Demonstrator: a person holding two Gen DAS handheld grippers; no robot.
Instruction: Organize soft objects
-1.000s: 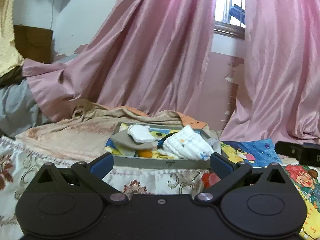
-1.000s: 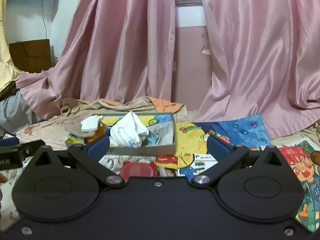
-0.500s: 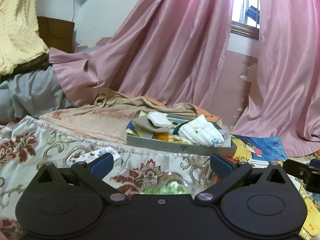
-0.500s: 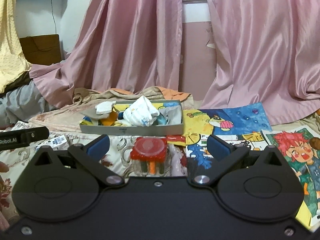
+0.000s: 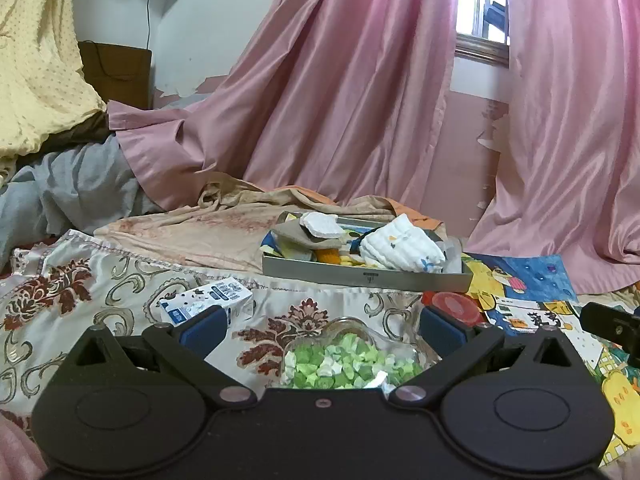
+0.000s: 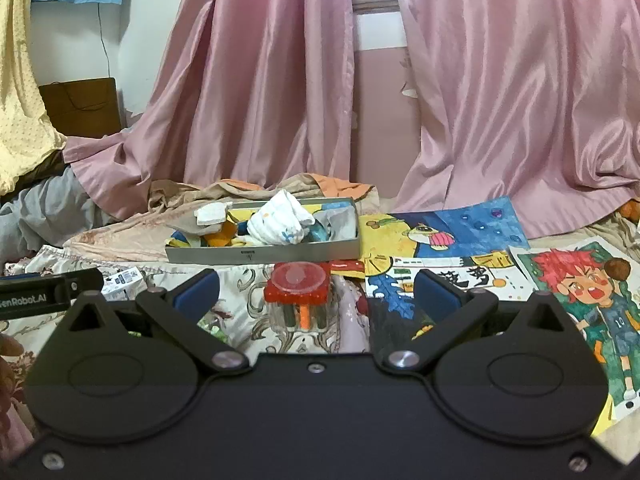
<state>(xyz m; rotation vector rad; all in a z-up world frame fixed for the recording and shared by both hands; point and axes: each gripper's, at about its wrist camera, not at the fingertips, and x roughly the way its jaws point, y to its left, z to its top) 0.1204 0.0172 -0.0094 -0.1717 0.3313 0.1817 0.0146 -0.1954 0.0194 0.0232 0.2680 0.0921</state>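
Ahead at twelve o'clock, the gray tray (image 5: pixel 362 274) holds the white cloth (image 5: pixel 402 249); left gripper (image 5: pixel 322 327) and right gripper (image 6: pixel 316 290) both have jaws wide, holding nothing.

Tray (image 6: pixel 262 253) sitting mid-bed (image 5: pixel 80 300), toward far edge, before curtains (image 6: pixel 256 80). Cloths (image 6: pixel 282 222) piling inside tray, sock (image 6: pixel 210 213) lying at tray's left end. Jar (image 6: pixel 298 296) standing just before tray. Bowl (image 5: pixel 348 356) lying left of jar, nearer bed's front edge. Carton (image 5: pixel 208 300) lying left of bowl. Posters (image 6: pixel 460 248) spreading right of tray and jar. Blanket (image 5: pixel 200 232) bunching left of and behind tray.
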